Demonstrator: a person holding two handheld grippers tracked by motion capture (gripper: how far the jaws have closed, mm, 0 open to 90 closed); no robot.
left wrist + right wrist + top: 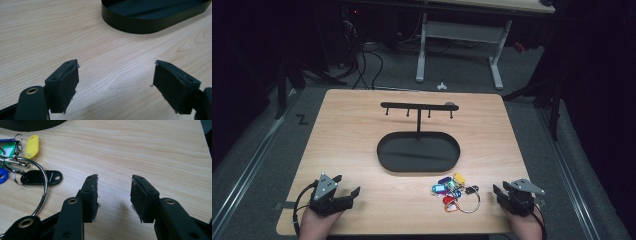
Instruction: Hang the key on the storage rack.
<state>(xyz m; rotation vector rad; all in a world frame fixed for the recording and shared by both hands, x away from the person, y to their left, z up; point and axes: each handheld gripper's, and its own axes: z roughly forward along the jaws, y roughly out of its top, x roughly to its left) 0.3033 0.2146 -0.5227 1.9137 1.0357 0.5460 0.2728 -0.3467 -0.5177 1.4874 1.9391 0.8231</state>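
With the right gripper (500, 194) empty, jaws partly apart, just right of the key bunch (454, 191) near the tray (418, 167), slide left and pinch the big ring (42, 185) squarely.

Wooden table (352, 125) carries black key stand (418, 150) and keyring bunch (455, 192).

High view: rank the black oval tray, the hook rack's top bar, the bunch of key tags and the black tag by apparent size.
1. black oval tray
2. top bar of the hook rack
3. bunch of key tags
4. black tag
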